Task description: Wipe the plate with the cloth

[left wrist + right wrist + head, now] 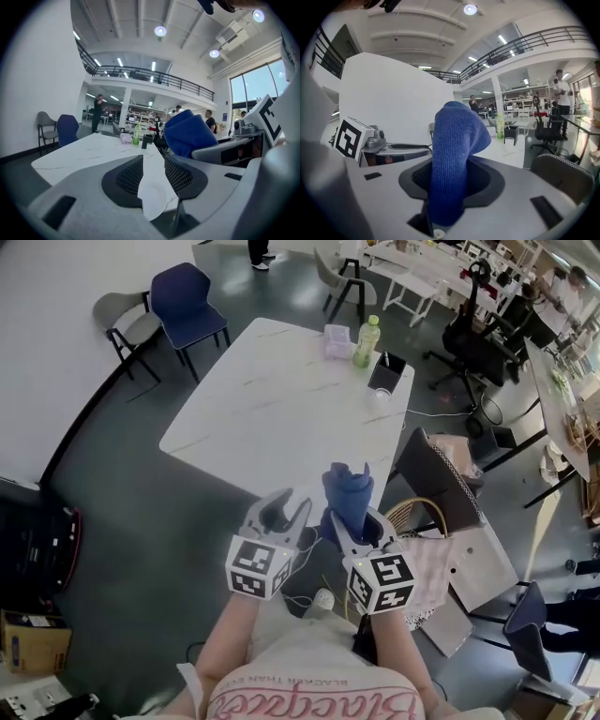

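The left gripper (286, 504) and right gripper (359, 521) hang side by side over bare grey floor (141, 521), just off the near edge of the white tabletop (281, 399). Most of the tabletop is open; only its far corner carries a green bottle (367, 341), a pale packet (337, 339) and a dark holder (386, 372). To the right the space is tighter, with a wicker basket (414, 512) and a grey panel (431, 479) close to the right gripper.

The right gripper's fingers pinch the blue cloth (452, 154), which stands up out of them and folds over at the top. In the left gripper view, the fingers (123, 177) close on a white rounded piece that reads as the plate (154, 197), seated low between them.

The plate's upper edge merges with the white tabletop behind it, so its outline is unclear. In the head view the plate cannot be made out. The cloth's lower end is hidden between the fingers.
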Demonstrator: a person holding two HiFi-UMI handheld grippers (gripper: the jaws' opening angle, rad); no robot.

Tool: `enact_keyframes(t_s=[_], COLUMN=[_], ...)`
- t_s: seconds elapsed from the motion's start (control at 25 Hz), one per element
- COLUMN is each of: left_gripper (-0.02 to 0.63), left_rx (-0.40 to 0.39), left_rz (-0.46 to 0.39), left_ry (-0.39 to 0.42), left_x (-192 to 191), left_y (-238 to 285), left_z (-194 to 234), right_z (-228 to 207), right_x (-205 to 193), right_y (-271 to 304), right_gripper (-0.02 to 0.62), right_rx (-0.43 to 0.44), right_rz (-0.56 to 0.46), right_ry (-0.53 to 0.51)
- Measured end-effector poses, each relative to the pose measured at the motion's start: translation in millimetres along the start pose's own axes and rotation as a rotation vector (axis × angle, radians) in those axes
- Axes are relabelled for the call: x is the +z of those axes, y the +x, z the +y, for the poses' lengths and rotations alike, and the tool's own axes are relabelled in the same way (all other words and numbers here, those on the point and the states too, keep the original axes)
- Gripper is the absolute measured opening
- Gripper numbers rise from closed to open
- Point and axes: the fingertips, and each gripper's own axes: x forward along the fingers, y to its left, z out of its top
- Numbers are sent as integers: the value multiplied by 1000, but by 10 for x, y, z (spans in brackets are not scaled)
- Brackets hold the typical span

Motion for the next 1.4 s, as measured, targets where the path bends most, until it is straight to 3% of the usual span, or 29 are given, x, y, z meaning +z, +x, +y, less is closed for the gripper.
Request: enact_keyframes(t_s=[0.28,0.6,0.96,1.24,1.4], left_gripper=[130,130,130,130,130], left_rx=[109,167,196,231,219], left_rz=[-13,-2,79,142,133], left_ry=[-108,-392,-597,-758,-856], left_x=[-214,-616,-1294,-1820,-1930], left_y=[-78,-74,106,177,254], left_z=[-101,92,302,457,520], right_z=[-80,-34,-173,-264,-265], right_x=[-124,-233,-677,-840,-874], right_y=[-51,29,336,449,464], right_gripper=[138,138,138,138,138], right_rx=[99,174,193,178,182], right_rz=[34,77,176,211,218], right_ry=[-21,-45,-127,-113,-99])
